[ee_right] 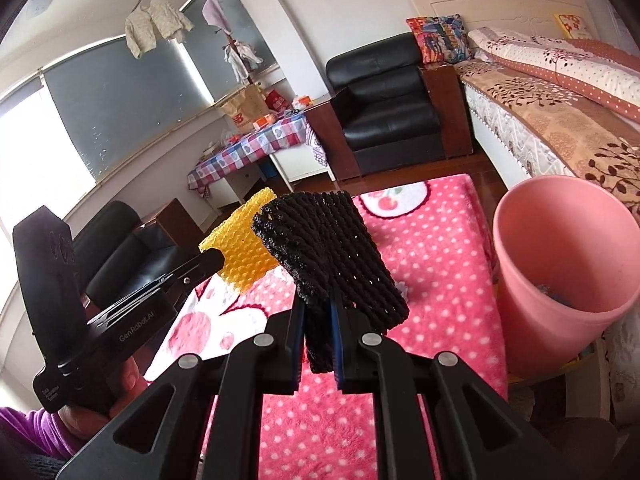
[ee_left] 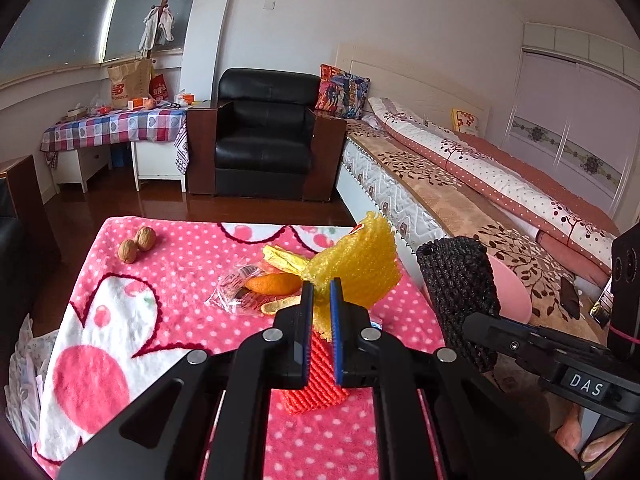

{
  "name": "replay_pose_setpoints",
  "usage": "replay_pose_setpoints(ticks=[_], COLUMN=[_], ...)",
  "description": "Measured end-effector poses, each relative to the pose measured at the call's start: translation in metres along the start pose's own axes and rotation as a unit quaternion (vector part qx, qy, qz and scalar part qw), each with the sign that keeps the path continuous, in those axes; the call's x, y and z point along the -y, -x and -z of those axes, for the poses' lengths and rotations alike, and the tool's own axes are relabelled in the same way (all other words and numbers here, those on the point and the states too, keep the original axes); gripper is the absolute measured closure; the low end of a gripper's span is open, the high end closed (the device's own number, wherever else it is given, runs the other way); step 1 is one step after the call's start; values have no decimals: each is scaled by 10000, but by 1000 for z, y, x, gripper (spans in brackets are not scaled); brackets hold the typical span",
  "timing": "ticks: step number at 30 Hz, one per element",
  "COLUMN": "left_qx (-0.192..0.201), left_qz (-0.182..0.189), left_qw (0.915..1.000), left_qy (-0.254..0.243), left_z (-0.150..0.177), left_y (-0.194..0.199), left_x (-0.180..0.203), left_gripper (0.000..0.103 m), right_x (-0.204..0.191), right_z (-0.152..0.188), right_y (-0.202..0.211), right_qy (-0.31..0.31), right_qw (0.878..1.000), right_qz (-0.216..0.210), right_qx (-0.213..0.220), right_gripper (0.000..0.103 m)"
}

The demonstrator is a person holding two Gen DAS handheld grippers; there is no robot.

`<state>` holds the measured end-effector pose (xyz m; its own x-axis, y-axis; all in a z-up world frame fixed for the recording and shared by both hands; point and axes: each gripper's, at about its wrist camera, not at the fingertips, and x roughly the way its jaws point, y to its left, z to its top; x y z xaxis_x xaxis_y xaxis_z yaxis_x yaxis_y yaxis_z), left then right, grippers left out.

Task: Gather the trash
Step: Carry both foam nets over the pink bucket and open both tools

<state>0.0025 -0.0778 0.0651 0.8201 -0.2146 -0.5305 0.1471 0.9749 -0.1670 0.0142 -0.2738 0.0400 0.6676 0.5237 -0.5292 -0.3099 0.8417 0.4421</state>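
My left gripper is shut on a yellow foam net and holds it above the pink dotted blanket. My right gripper is shut on a black foam net, held up above the blanket, left of the pink bin. The black net and the bin's rim also show at the right of the left wrist view. On the blanket lie a red foam net, orange peel on a clear plastic wrapper, yellow peel and two walnuts.
A bed runs along the right side beyond the bin. A black armchair stands behind the blanket-covered table, and a checkered side table with bags stands at the back left. Wooden floor lies between.
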Motion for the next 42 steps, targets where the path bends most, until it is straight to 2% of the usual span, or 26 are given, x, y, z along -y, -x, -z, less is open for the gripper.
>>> replay_pose_setpoints(ticks=[16, 26, 33, 42], left_qx=[-18, -119, -353, -686], left_qz=[415, 801, 958, 981], left_qw=[9979, 9938, 9900, 9849], left_qy=[-506, -766, -969, -1251], left_z=[-17, -21, -17, -2], left_y=[-40, -71, -99, -131], left_x=[70, 112, 143, 169], left_gripper=[96, 96, 96, 96], right_x=[60, 120, 162, 200], right_z=[-16, -30, -33, -28], right_y=[16, 33, 33, 25], right_qy=[-482, -915, -1201, -1414], right_qw=[9967, 9889, 9828, 9773], right_qz=[538, 958, 1199, 1453], right_qx=[372, 679, 733, 616], right_gripper=[92, 92, 92, 92])
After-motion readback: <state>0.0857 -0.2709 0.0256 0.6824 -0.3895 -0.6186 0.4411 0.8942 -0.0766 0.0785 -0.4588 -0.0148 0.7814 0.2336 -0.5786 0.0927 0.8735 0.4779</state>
